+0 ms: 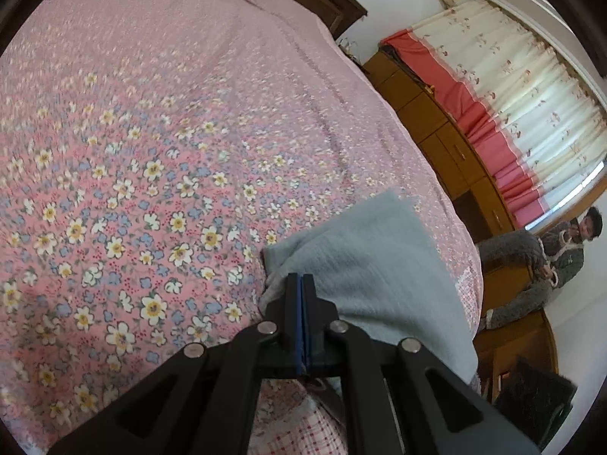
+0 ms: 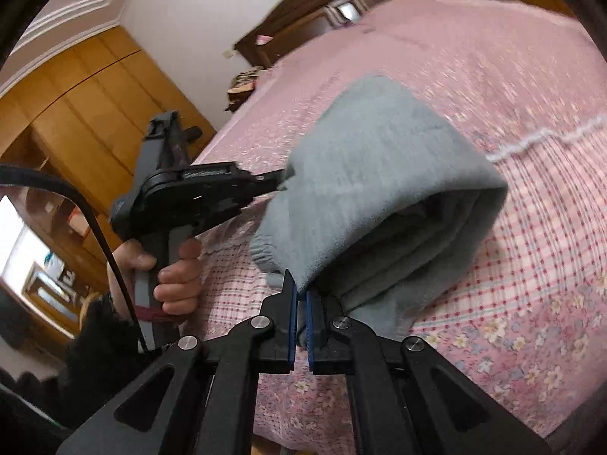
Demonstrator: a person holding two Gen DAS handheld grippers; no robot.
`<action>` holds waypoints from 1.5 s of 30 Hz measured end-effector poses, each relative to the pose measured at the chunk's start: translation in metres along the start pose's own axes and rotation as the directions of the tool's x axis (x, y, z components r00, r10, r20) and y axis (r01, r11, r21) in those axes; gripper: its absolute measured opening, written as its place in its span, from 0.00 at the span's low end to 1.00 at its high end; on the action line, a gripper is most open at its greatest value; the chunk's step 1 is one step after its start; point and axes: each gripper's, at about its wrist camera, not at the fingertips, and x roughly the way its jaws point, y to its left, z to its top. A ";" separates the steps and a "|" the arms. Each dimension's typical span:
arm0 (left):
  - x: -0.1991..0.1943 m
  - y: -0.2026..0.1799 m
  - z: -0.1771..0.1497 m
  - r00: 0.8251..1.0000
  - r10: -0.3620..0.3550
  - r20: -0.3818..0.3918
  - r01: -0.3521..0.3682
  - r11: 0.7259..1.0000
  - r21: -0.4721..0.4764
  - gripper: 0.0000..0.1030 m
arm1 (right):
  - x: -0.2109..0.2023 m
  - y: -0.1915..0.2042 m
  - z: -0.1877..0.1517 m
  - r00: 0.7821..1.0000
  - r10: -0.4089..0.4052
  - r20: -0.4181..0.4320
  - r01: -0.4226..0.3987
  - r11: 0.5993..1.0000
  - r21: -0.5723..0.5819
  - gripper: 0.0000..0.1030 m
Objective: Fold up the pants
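The grey-blue pants (image 2: 364, 174) are folded into a thick bundle, lifted above the pink floral bed (image 2: 493, 76). My right gripper (image 2: 300, 288) is shut on the near edge of the bundle, cloth pinched between its blue pads. My left gripper (image 2: 279, 180) comes in from the left, held by a hand, and grips the bundle's far left edge. In the left wrist view my left gripper (image 1: 302, 280) is shut on the pants (image 1: 364, 258), which hang to its right over the bed (image 1: 151, 132).
A wooden wardrobe (image 2: 76, 94) stands left of the bed and a dark headboard (image 2: 322, 3) at its far end. Wooden cabinets (image 1: 436, 129) and a red-and-cream curtain (image 1: 512, 94) line the wall. A seated person (image 1: 546, 261) is at the right.
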 end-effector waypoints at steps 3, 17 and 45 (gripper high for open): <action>-0.024 -0.012 -0.003 0.999 -0.003 0.033 0.002 1.000 0.027 0.02 | -0.014 0.013 -0.001 0.997 0.048 -0.059 -0.052 0.997 -0.065 0.19; -0.034 -0.065 -0.091 0.996 -0.046 -0.075 0.057 0.984 0.167 0.36 | 0.025 0.008 0.118 1.000 -0.006 0.017 0.009 0.983 -0.185 0.29; -0.058 -0.069 -0.165 0.997 0.044 0.069 -0.049 0.996 0.073 0.07 | 0.031 -0.024 0.092 0.996 0.028 0.090 -0.012 0.986 -0.167 0.27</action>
